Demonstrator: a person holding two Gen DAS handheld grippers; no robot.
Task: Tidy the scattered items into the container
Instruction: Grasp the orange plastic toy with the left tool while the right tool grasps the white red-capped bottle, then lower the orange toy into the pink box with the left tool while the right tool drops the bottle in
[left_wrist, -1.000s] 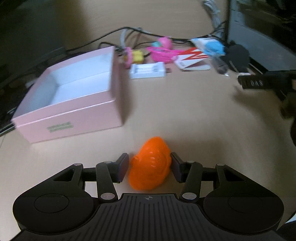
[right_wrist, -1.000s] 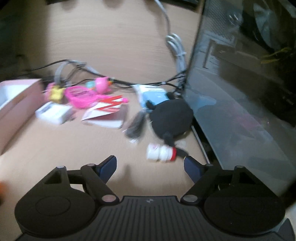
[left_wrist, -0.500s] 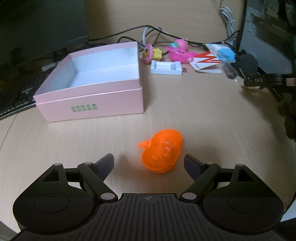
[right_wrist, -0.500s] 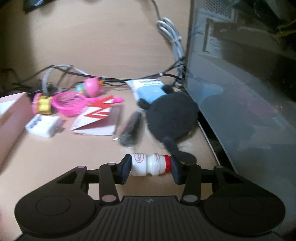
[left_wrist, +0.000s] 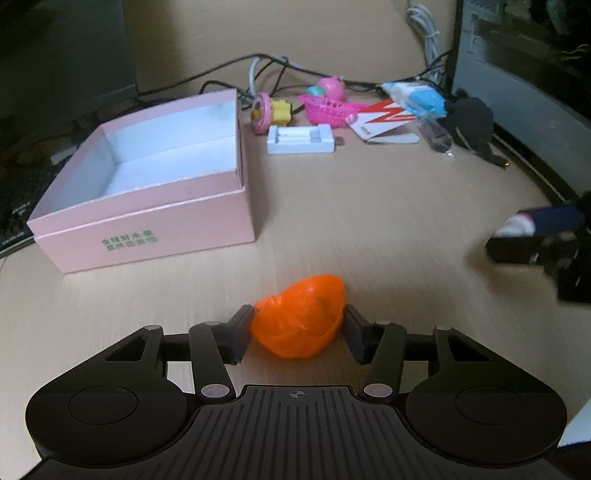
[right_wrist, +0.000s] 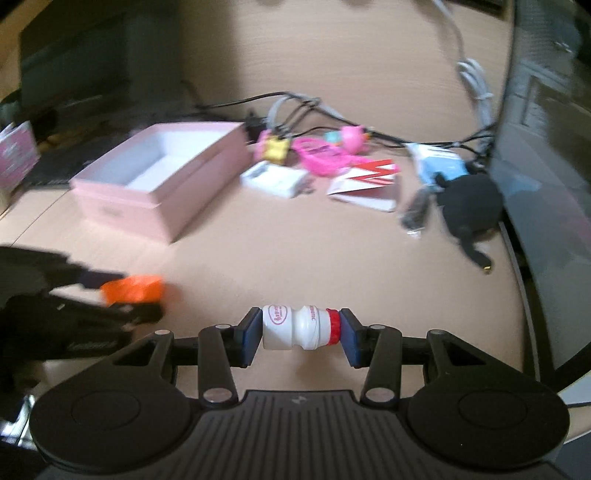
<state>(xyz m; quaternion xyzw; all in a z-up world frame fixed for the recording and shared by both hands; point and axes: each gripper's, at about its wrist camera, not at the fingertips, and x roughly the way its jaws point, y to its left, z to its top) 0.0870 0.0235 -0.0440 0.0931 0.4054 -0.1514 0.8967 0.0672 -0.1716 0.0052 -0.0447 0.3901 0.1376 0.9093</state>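
The left gripper (left_wrist: 298, 334) has just re-closed its jaws on the orange toy (left_wrist: 301, 319), the right gripper (right_wrist: 301, 335) has lifted its clamped small bottle (right_wrist: 299, 326) off the desk (left_wrist: 388, 221), and both are ready for the empty pink box (left_wrist: 147, 206).

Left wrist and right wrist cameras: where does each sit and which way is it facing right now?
Left wrist: on the left gripper, looking forward along its fingers, shut on the orange toy, toward the pink box; the right gripper shows at right.
Right wrist: on the right gripper, its fingers shut on the small bottle, facing the same desk; the left gripper shows at left.
Shared: box, orange toy, the scattered toys beyond.
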